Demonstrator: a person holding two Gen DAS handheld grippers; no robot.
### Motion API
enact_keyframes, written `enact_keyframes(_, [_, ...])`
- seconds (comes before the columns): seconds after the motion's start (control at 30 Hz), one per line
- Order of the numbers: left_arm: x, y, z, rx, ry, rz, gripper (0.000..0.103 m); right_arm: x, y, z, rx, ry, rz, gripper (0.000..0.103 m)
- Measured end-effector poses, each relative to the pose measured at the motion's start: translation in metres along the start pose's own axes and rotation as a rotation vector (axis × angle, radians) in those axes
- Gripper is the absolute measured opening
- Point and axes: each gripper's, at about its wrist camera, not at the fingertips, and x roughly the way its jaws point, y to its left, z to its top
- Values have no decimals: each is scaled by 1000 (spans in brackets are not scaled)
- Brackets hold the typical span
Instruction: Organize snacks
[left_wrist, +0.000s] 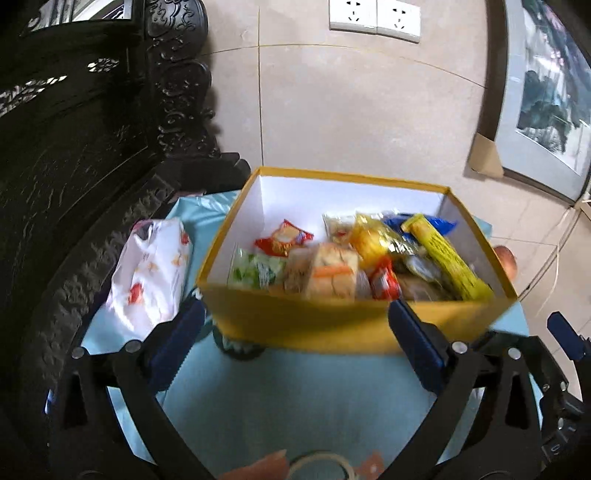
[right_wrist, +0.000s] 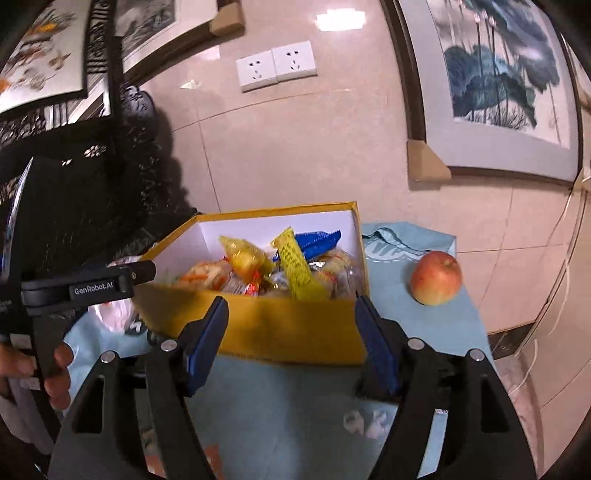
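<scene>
Both grippers are spread wide with nothing between the pads, pointed level at the near wall of the box.

Left gripper (left_wrist: 295, 332): blue pads stand apart. The left pad's tip overlaps the box's near-left corner in the picture and the right pad's tip overlaps the near wall further along; can't tell if either actually touches. Below the fingers is bare blue cloth (left_wrist: 295, 398). Just off its left finger sits a white bag (left_wrist: 151, 269) with red and orange prints, lying on the cloth beside the box. Straight ahead is the yellow box (left_wrist: 314, 325), white inside, packed with snacks (left_wrist: 332, 258): red packet, green one, yellow sticks, blue wrapper at the back. Past the box's right edge a bit of apple (left_wrist: 508, 258) peeks out. Far behind is tiled wall with sockets (left_wrist: 375, 18), dark carved furniture (left_wrist: 92, 147) off to the left and a framed painting (left_wrist: 546, 110) to the right.

Right gripper (right_wrist: 291, 339): same deal, pads apart, empty, framing the box (right_wrist: 288, 332) front wall, right pad near its right corner. The snacks (right_wrist: 280, 266) are piled inside. To its left, the left gripper's black body is seen from the side, with a hand (right_wrist: 55, 373) wrapped round its handle. Off to the right, the apple (right_wrist: 436, 273) stands on the cloth (right_wrist: 295, 406), clear of the box.
</scene>
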Motion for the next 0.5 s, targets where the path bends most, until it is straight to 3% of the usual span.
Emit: enact_keyframes(0.5, [-59,10,-34,-6,-81,-23,101,-43,29,-14,-82,-38,-63,72])
